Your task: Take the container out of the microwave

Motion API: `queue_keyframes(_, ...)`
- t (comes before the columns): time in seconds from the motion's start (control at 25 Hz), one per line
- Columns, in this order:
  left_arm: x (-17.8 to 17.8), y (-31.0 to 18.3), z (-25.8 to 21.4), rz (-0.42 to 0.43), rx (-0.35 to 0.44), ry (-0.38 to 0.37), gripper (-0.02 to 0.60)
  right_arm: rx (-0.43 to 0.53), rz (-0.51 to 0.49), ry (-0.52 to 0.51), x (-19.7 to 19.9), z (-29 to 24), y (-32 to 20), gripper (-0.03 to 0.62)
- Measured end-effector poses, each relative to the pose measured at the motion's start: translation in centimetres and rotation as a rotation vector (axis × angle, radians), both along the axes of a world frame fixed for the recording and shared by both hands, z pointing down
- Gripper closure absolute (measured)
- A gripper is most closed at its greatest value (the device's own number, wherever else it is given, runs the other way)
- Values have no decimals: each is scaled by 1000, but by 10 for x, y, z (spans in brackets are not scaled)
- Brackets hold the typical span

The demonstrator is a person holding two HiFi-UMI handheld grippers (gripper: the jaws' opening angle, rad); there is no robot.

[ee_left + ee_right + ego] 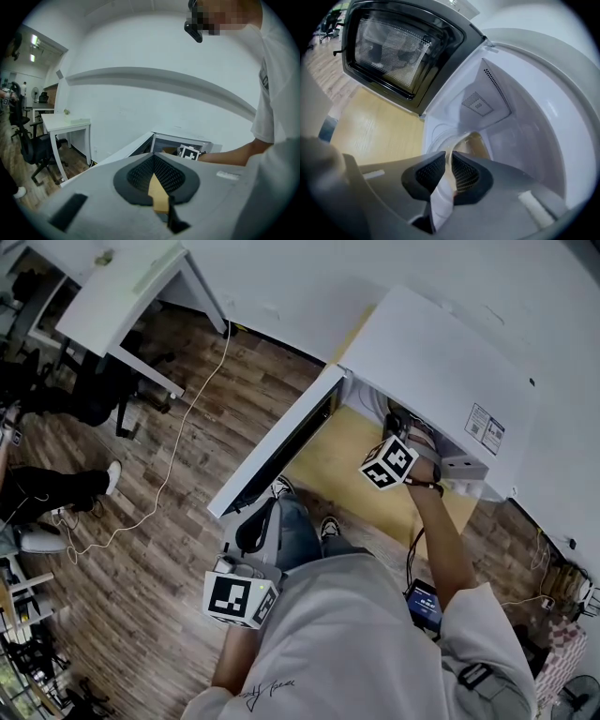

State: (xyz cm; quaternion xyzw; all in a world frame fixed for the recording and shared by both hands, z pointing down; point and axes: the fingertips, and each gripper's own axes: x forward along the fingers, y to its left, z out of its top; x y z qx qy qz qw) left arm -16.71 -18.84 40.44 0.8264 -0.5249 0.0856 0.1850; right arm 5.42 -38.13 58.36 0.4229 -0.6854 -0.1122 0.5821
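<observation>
The white microwave (441,362) stands on a wooden table (337,460) with its door (281,442) swung wide open to the left. My right gripper (451,161) reaches into the cavity. Its jaws are shut on the thin pale rim of a clear container (474,142) with tan contents, which sits on the glass turntable (436,136). In the head view only the right gripper's marker cube (388,463) shows at the microwave's mouth. My left gripper (153,161) hangs low by my body, jaws shut with nothing in them, its cube (240,596) near my waist.
The open door (401,47) juts out to the left of the cavity. A white desk (122,287) and black office chairs (94,390) stand further left on the wood floor. A white cable (178,446) runs across the floor. Another person's legs (56,488) are at the left.
</observation>
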Motion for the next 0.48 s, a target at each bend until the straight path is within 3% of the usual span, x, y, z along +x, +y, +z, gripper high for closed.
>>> queue_keyframes(0.48,7,9,-2,0,11,-20,586,14,5,-34,5,-16,17,536)
